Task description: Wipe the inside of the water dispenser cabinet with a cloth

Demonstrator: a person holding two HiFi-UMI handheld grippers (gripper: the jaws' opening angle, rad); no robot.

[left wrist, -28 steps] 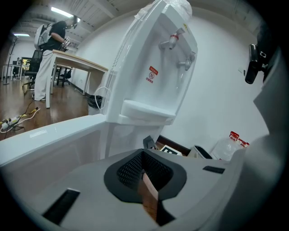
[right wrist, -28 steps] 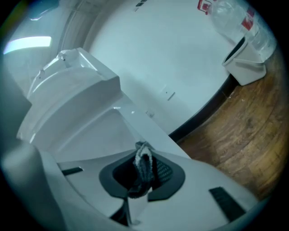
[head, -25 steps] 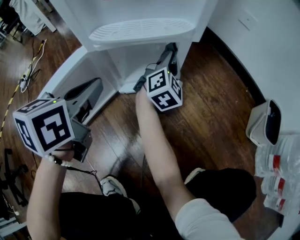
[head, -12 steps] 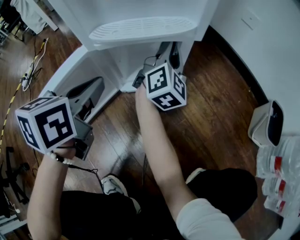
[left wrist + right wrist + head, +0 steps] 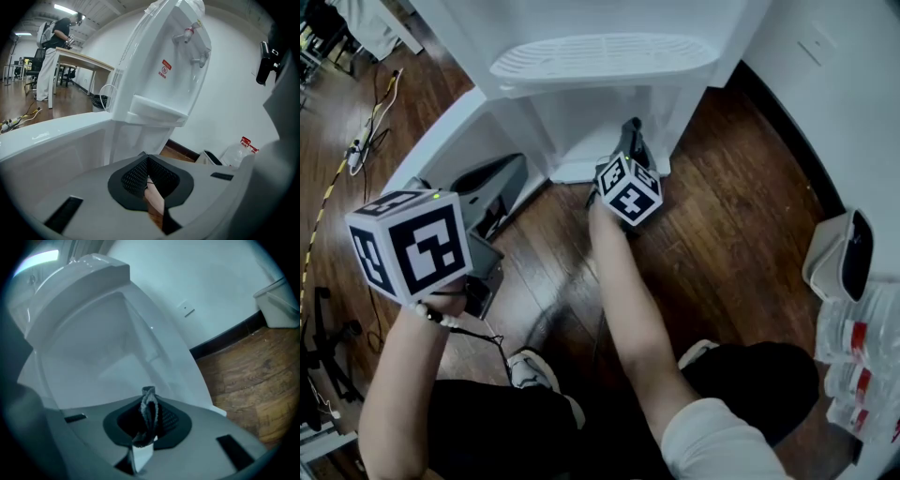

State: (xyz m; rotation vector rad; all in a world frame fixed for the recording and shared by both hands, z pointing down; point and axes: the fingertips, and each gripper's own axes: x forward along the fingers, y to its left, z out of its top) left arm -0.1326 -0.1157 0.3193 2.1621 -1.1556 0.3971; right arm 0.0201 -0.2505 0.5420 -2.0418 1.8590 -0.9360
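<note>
Right gripper view: cloth (image 5: 149, 409) between closed fingers (image 5: 174, 420)

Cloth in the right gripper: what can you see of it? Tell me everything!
The cloth is a small grey strip of ribbed-looking fabric, bunched and folded. The right gripper has its jaws shut on it, so it stands upright with its looped end poking just past the tips. It faces the open white water dispenser cabinet. Only the jaws visibly touch it.

The right gripper (image 5: 631, 133) sinks lower toward the brown wooden floor (image 5: 741, 216) - its marker cube (image 5: 628, 189) looks smaller - carrying the grey ribbed cloth (image 5: 148, 409) in its jaws to the open mouth of the white water dispenser cabinet (image 5: 581, 122).
</note>
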